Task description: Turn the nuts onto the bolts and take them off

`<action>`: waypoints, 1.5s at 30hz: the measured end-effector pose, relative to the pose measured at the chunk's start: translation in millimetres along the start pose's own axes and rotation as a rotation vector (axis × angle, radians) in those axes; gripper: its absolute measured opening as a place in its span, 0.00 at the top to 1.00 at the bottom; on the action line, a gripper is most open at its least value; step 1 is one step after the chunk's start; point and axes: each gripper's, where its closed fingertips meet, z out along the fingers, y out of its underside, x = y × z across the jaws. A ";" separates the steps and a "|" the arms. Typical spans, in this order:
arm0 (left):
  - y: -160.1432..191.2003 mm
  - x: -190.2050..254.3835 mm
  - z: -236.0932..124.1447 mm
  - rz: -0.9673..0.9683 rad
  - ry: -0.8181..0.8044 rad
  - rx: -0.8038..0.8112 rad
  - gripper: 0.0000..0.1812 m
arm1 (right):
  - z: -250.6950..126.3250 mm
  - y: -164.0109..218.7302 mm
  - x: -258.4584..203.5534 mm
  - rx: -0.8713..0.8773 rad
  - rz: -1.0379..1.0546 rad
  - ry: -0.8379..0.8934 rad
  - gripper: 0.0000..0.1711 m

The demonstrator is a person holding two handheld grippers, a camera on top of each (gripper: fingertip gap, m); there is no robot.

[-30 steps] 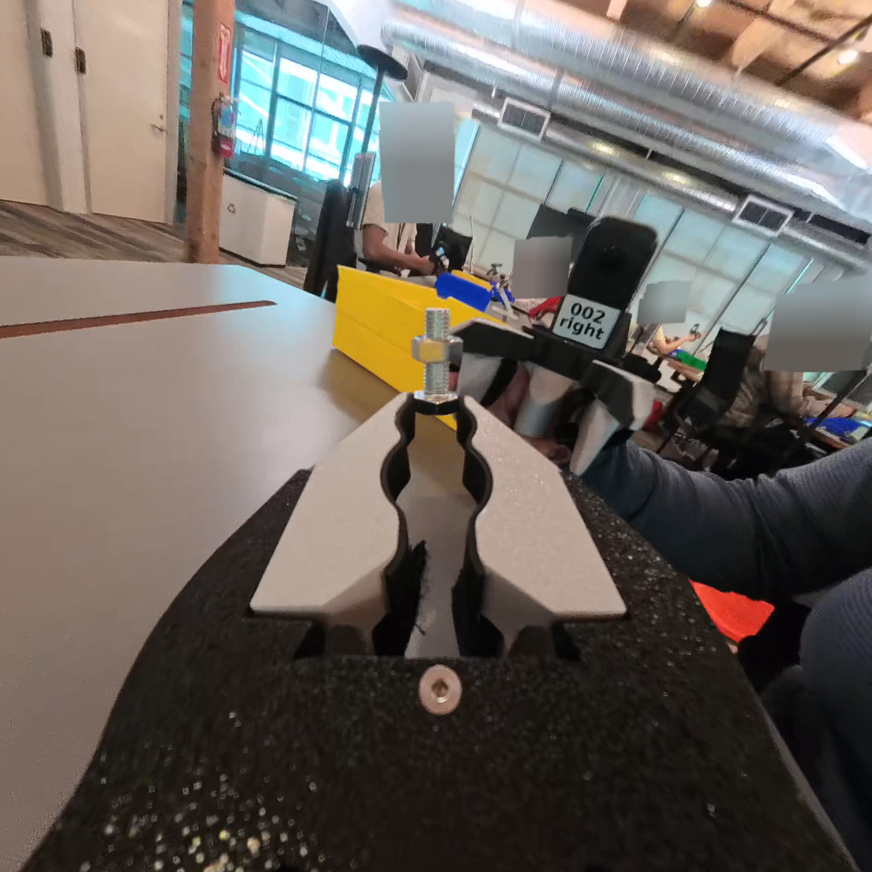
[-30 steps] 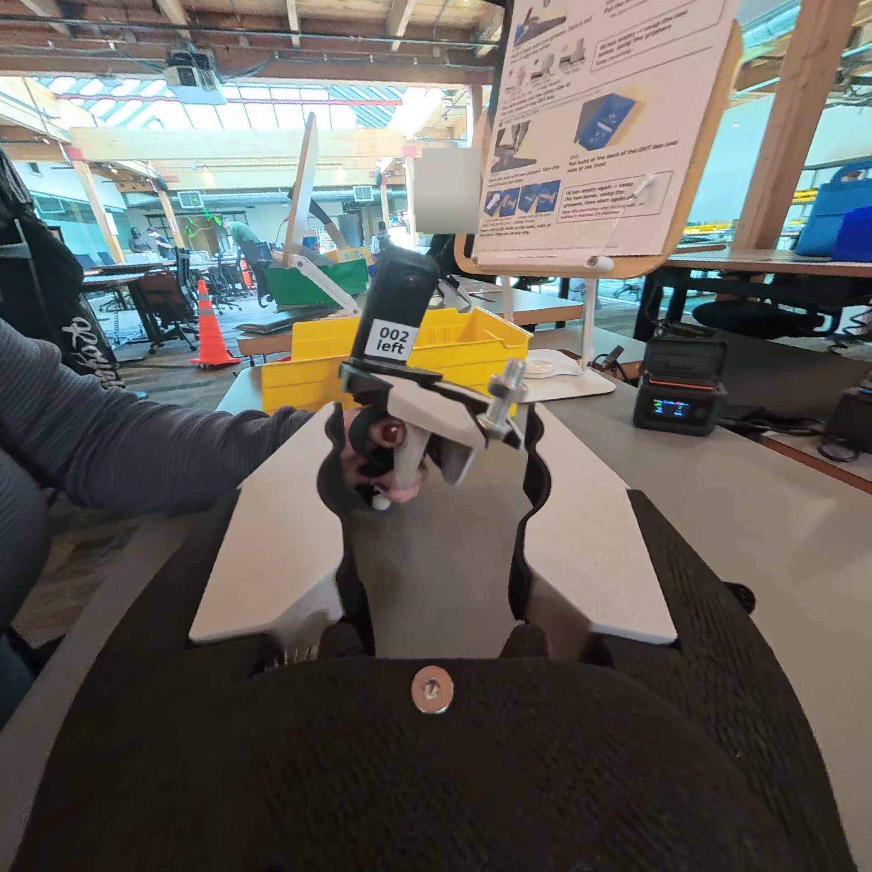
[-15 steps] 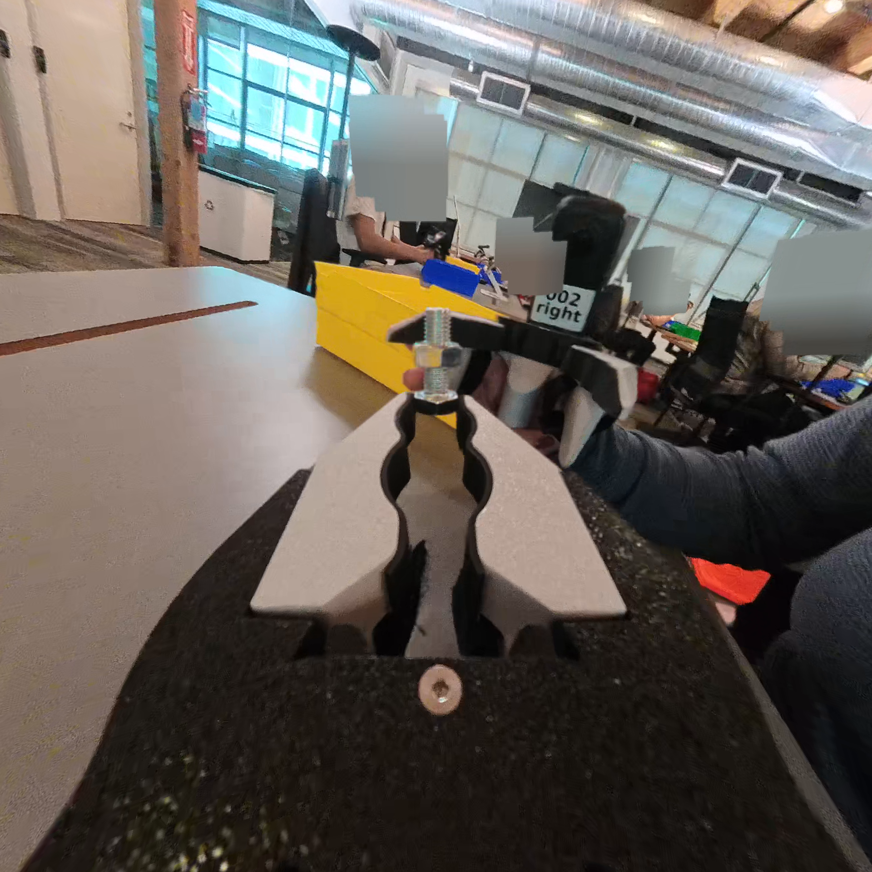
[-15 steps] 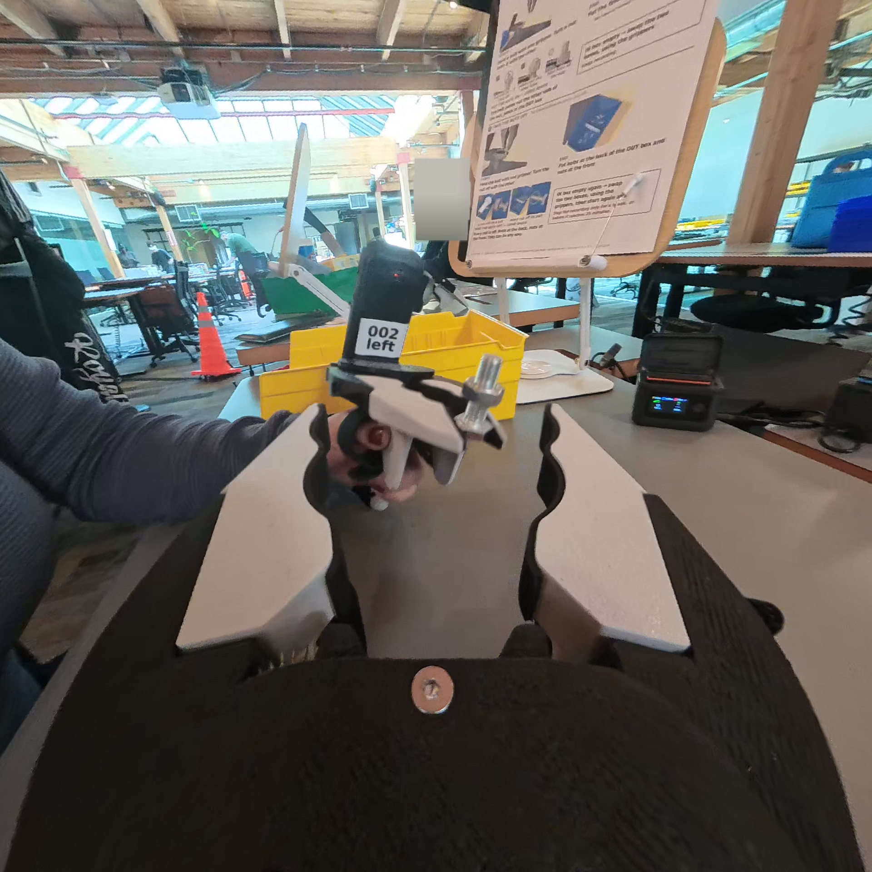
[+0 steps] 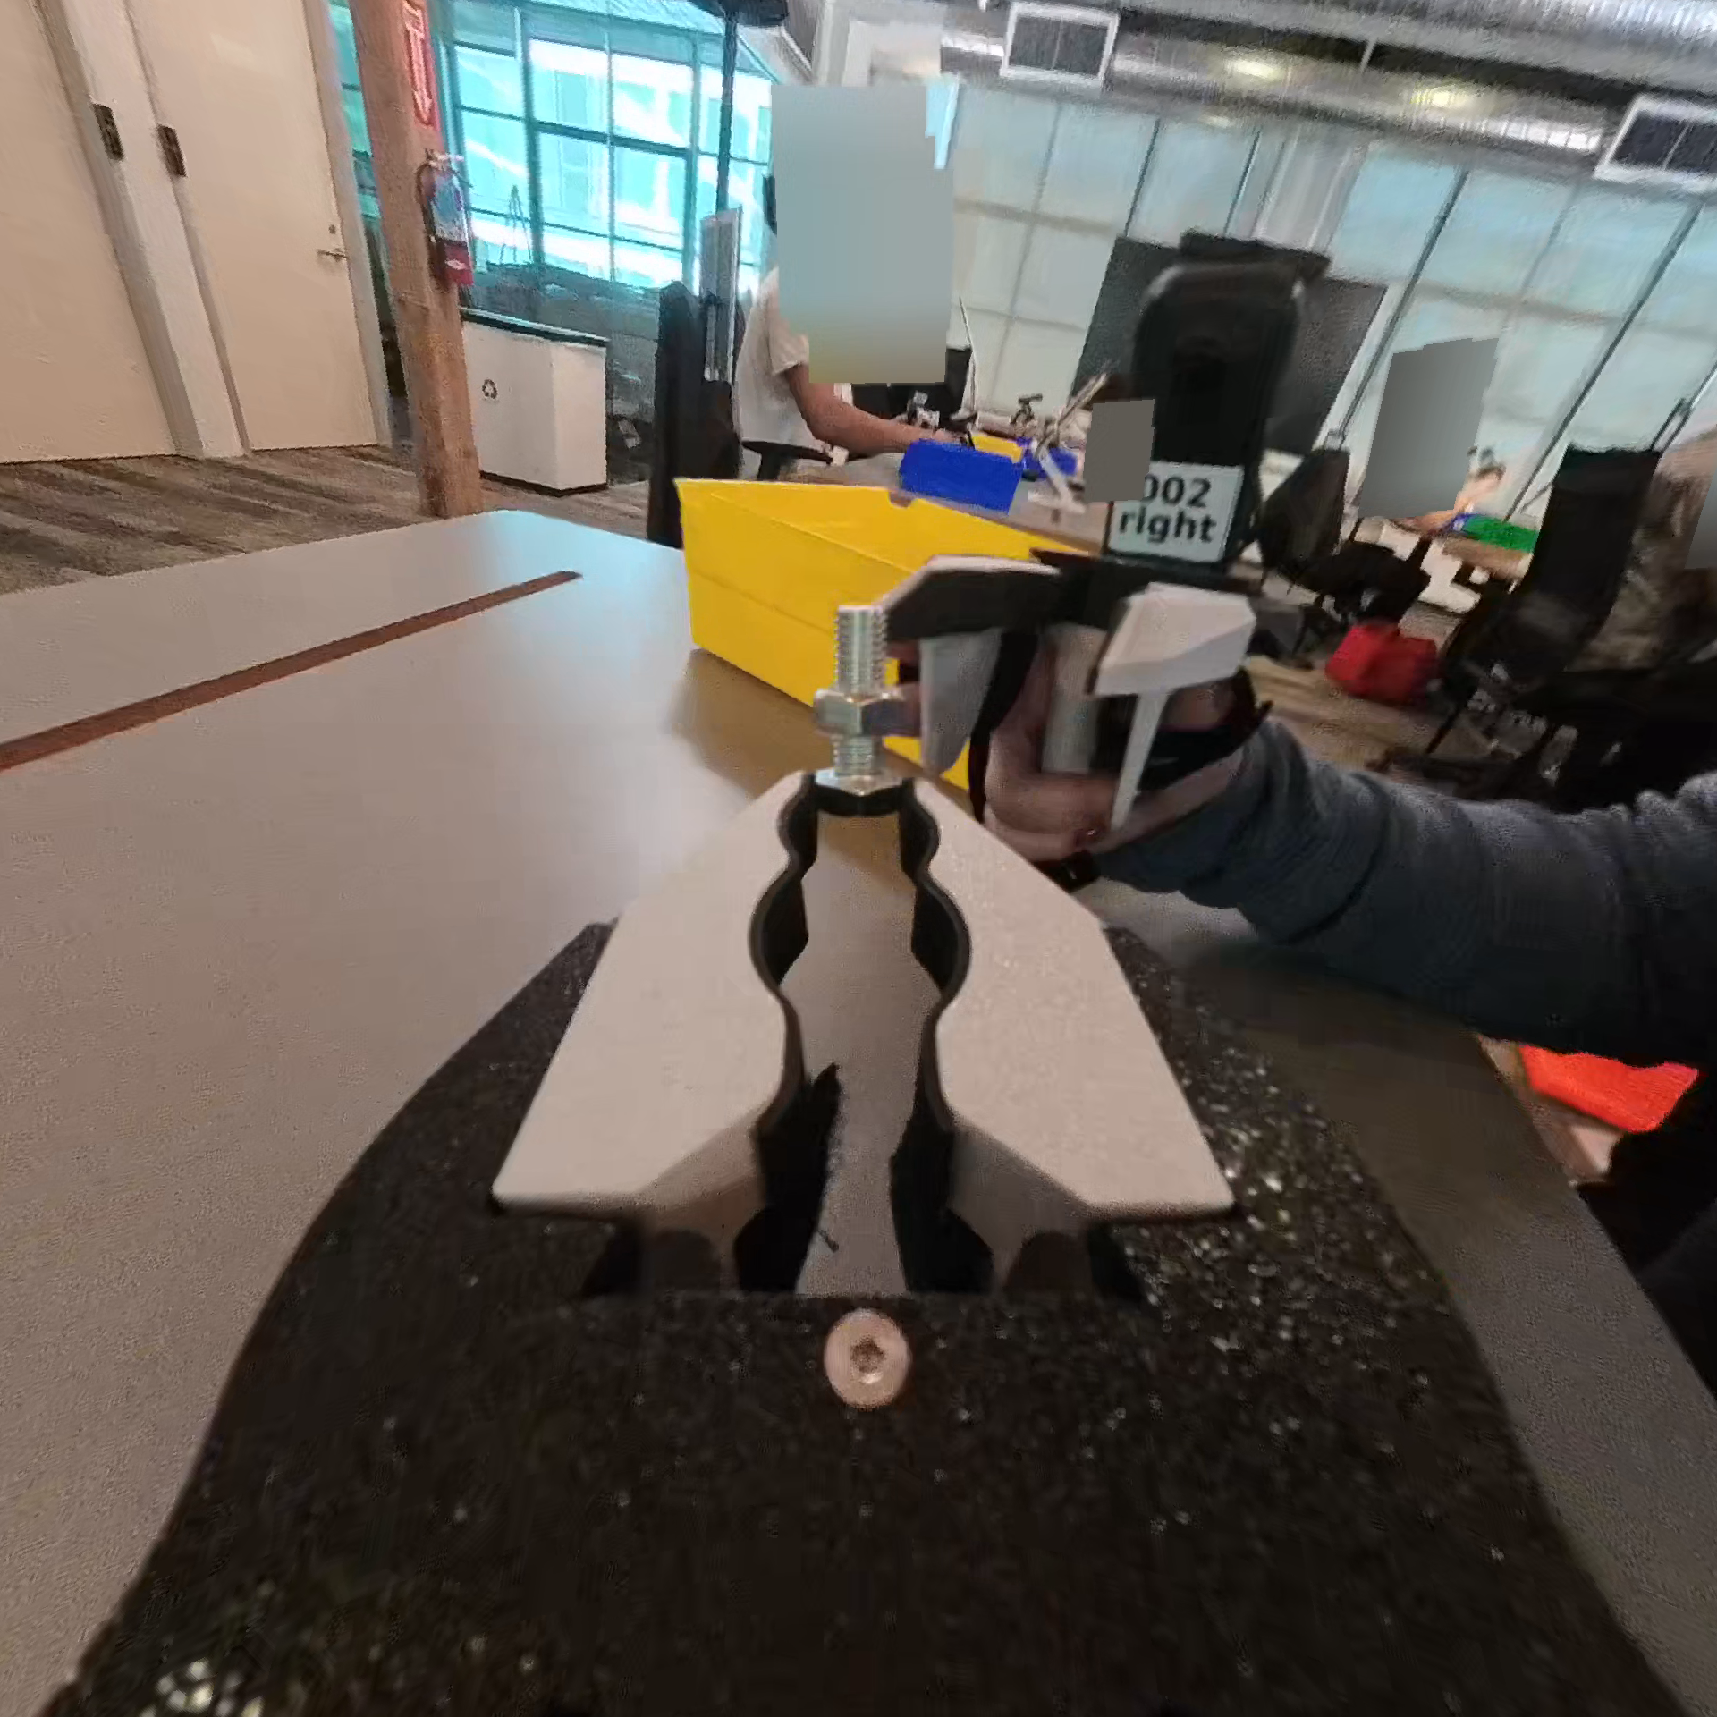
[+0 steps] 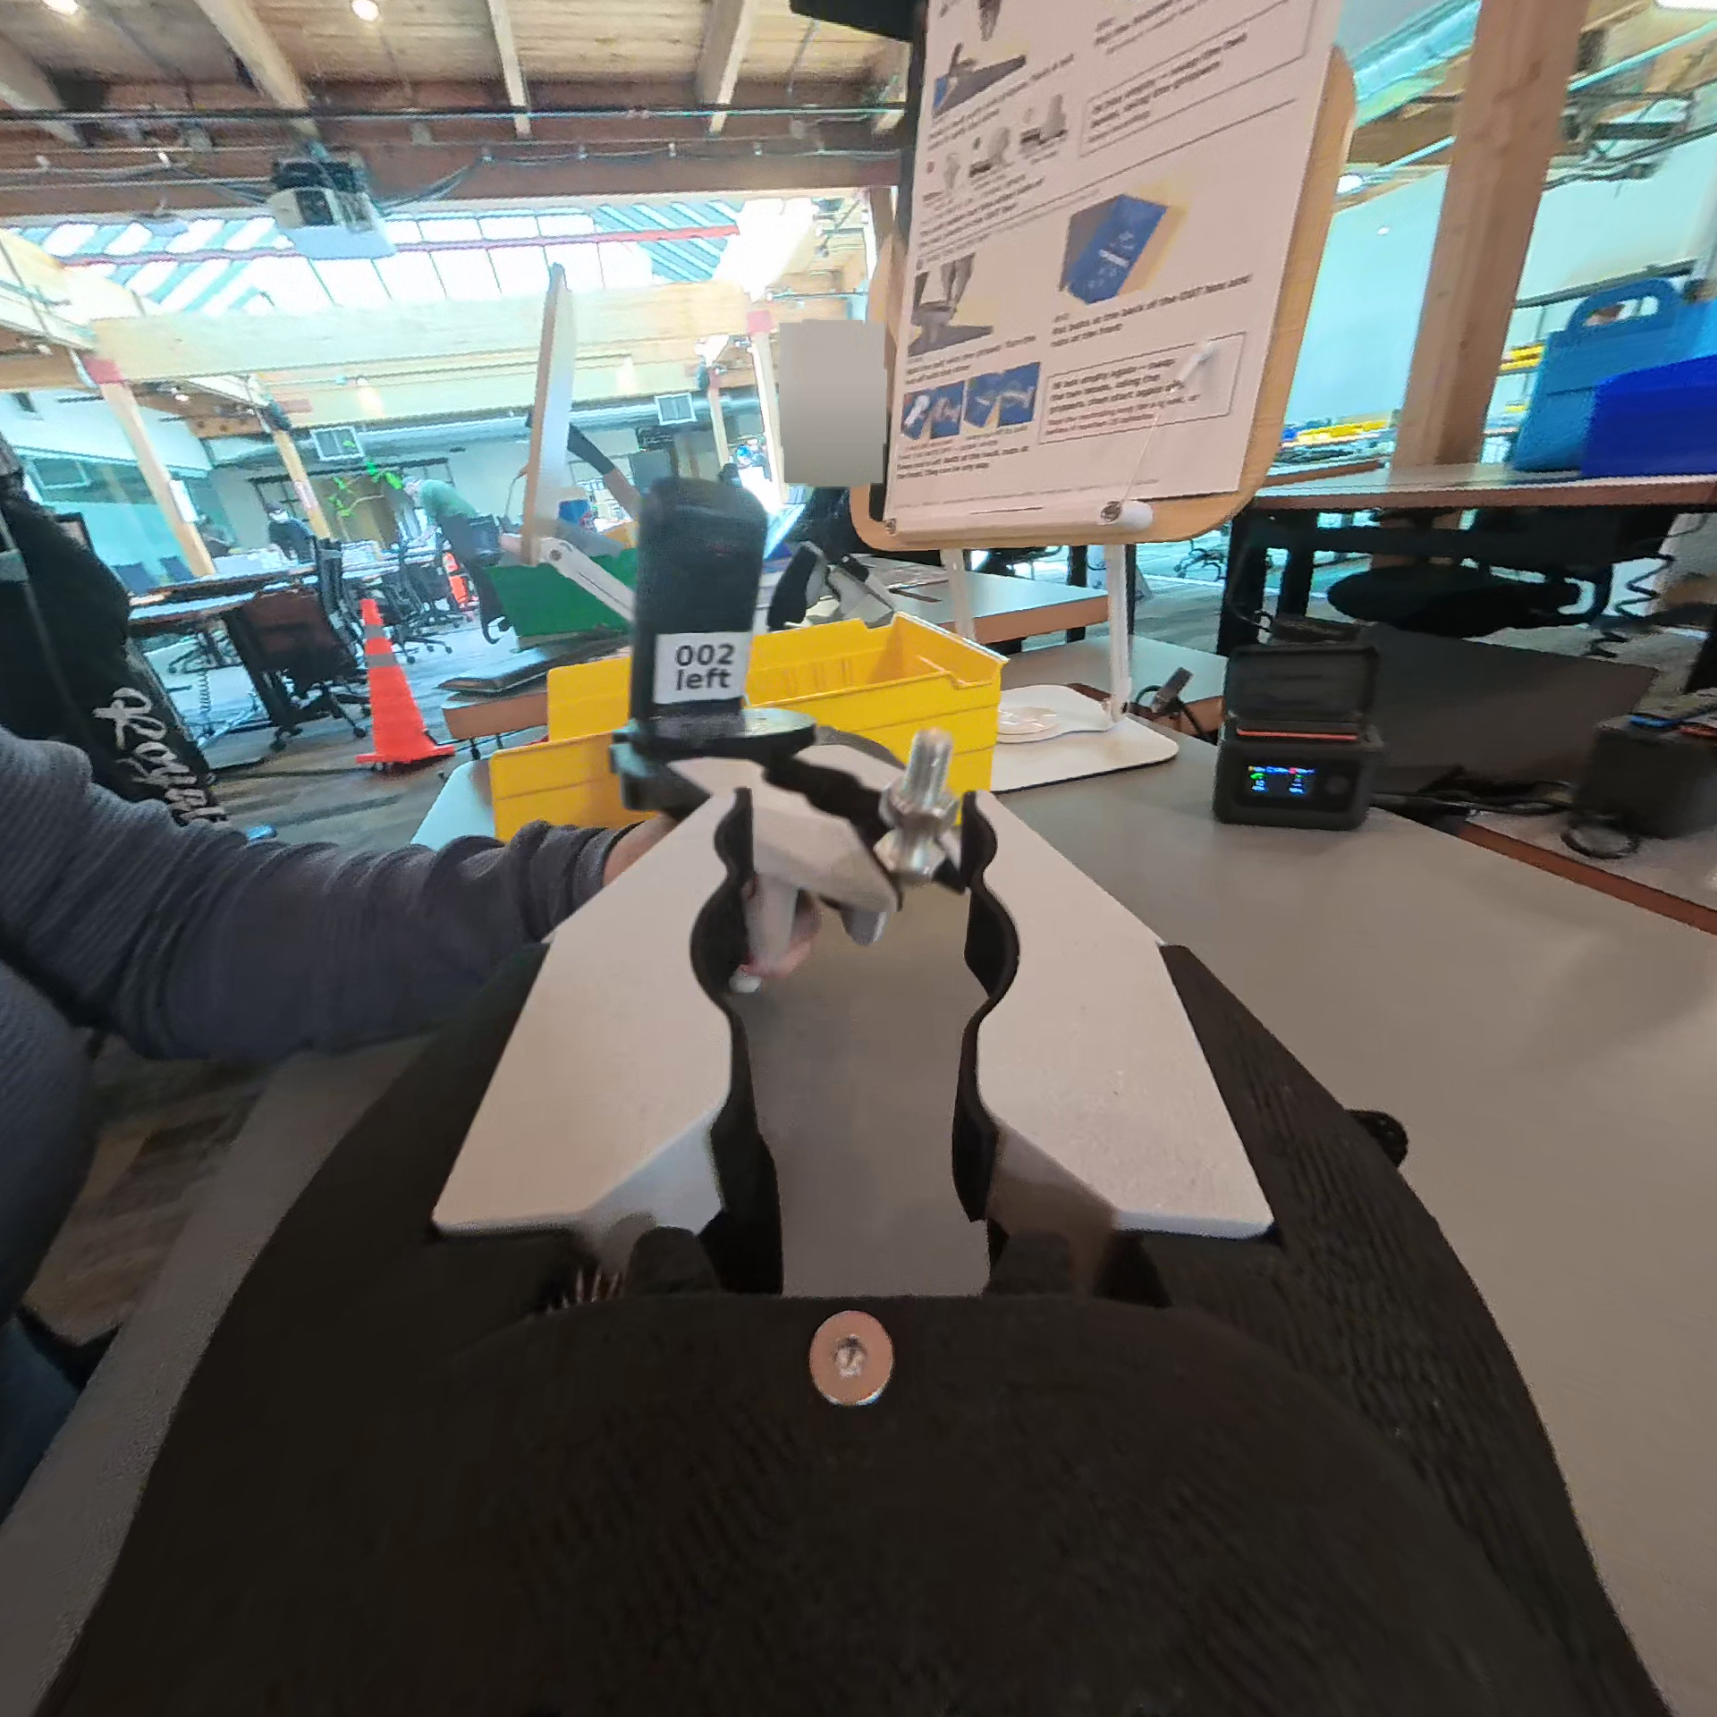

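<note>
Since a second ago, drawn in from wide open to a narrower gap: right gripper (image 6: 855, 818), now bracketing the nut (image 6: 909, 810), its right finger seemingly touching it at 3 o'clock, the left finger apart and not yet pinched on. Also dropped lower in the left wrist view, from beside the bolt's upper thread down to nut level.

Clamped tight on the head of the bolt (image 5: 857, 692): left gripper (image 5: 857, 797), holding it upright above the grey counter (image 5: 279, 929), thread pointing to 12 o'clock.

Sitting partway down the thread, with bare turns above and a few below, near the head but not seated. Judged mid-task: threaded on already; whether going on or coming off, cannot tell. Still left: gripping, turning, releasing, repeating. Behind, at 12 o'clock, a yellow bin (image 5: 790, 576), contents hidden.
</note>
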 end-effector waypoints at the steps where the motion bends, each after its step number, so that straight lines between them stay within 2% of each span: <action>1: 4.5 3.5 3.6 0.033 0.001 -0.028 0.92 | -0.2 0.2 1.7 -0.002 0.002 0.011 0.76; 4: 12.7 10.2 9.4 0.088 0.010 -0.070 0.91 | -1.1 0.3 5.0 -0.005 -0.006 0.034 0.83; 10: 7.6 14.7 8.7 0.128 0.013 -0.045 0.91 | 0.4 3.9 4.7 -0.039 -0.002 0.036 0.95; 18: 2.7 22.3 11.7 0.126 0.028 0.002 0.91 | -2.3 -1.2 -1.1 -0.070 -0.014 0.019 0.96; 19: 0.2 22.0 11.6 0.132 0.016 0.016 0.86 | -3.5 -4.0 -2.8 -0.070 -0.021 0.015 0.96; 20: -1.0 19.9 12.3 0.127 -0.005 0.021 0.74 | -6.2 -9.0 -3.8 -0.071 -0.044 0.024 0.96; 21: -1.2 17.5 12.7 0.121 -0.022 0.019 0.69 | -11.7 -17.7 -4.3 -0.070 -0.082 0.047 0.96; 23: -3.6 10.2 12.2 0.122 -0.077 0.036 0.61 | -32.9 -45.2 -5.8 -0.046 -0.165 0.124 0.96; 25: -6.0 1.1 9.7 0.135 -0.149 0.054 0.58 | -69.8 -66.4 4.9 -0.071 -0.258 0.297 0.96; 27: -4.8 -5.1 8.6 0.151 -0.196 0.044 0.58 | -119.8 -67.9 28.2 -0.210 -0.309 0.533 0.96; 30: 6.0 -9.6 11.5 0.172 -0.218 -0.026 0.62 | -206.9 -41.0 66.1 -0.561 -0.238 0.886 0.96; 32: 13.1 -12.3 13.9 0.170 -0.224 -0.059 0.63 | -252.0 -10.9 76.4 -0.811 -0.102 0.986 0.96; 34: 17.7 -13.5 15.5 0.151 -0.220 -0.076 0.63 | -282.9 15.5 79.6 -1.010 0.027 1.012 0.96; 36: 19.5 -14.6 15.3 0.144 -0.220 -0.085 0.64 | -300.5 34.2 80.1 -1.130 0.135 0.998 0.96; 45: 21.2 -16.0 14.0 0.128 -0.220 -0.101 0.64 | -314.4 80.4 80.2 -1.286 0.375 0.911 0.95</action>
